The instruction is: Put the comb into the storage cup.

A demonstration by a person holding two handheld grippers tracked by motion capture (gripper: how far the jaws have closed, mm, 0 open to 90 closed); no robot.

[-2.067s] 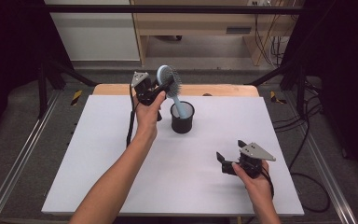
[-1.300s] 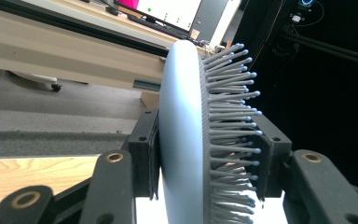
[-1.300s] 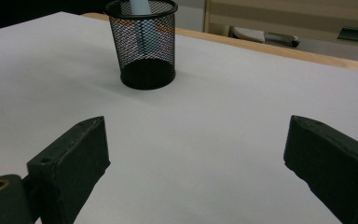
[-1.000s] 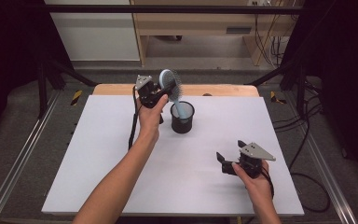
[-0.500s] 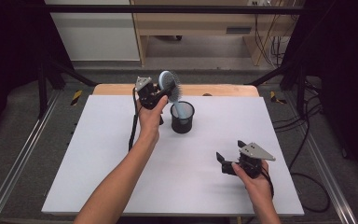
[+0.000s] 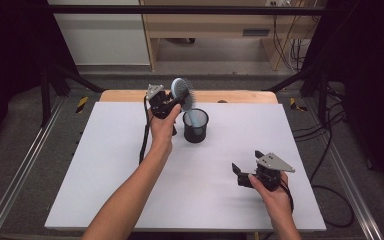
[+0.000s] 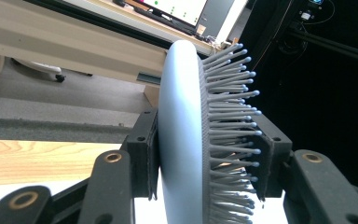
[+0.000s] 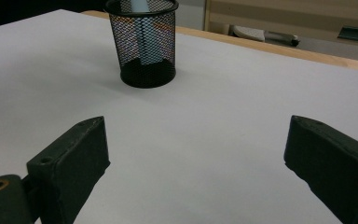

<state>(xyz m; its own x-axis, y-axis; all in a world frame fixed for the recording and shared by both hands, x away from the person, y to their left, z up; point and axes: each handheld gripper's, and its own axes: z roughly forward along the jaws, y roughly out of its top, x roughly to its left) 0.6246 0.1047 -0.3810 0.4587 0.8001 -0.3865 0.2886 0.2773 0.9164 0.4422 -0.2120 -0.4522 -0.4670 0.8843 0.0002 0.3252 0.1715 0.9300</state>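
Landmark: black mesh cup (image 6: 195,126), upright on far-centre part of white bench (image 6: 105,180).

L tongs (image 6: 172,103) just left of cup and above rim level, clamped on head of pale-blue hairbrush (image 6: 182,93). In left gripper view, one pad flat on smooth back of hairbrush, other pressed into bristles (image 7: 230,116); grip looks firm, no gap at back pad. Brush head up and left of cup, handle slanting down into cup mouth. Handle (image 8: 142,32) visible through mesh in right gripper view, reaching low inside; cannot tell if tip touches cup floor.

R tongs (image 6: 241,172) well apart from cup, near and to right of it, low over bare bench. Jaws apart, nothing between them; aimed toward cup in right gripper view. Looks idle.

Progress (judgement): seating brush in cup mostly done, handle end already inside. Not yet released, brush weight apparently on L tongs. Left: lower till handle bottoms out, let head lean on rim, open tongs, pull hand clear. Risk: top-heavy head plus light cup, could tip toward left on release; R tongs free to steady cup if needed.
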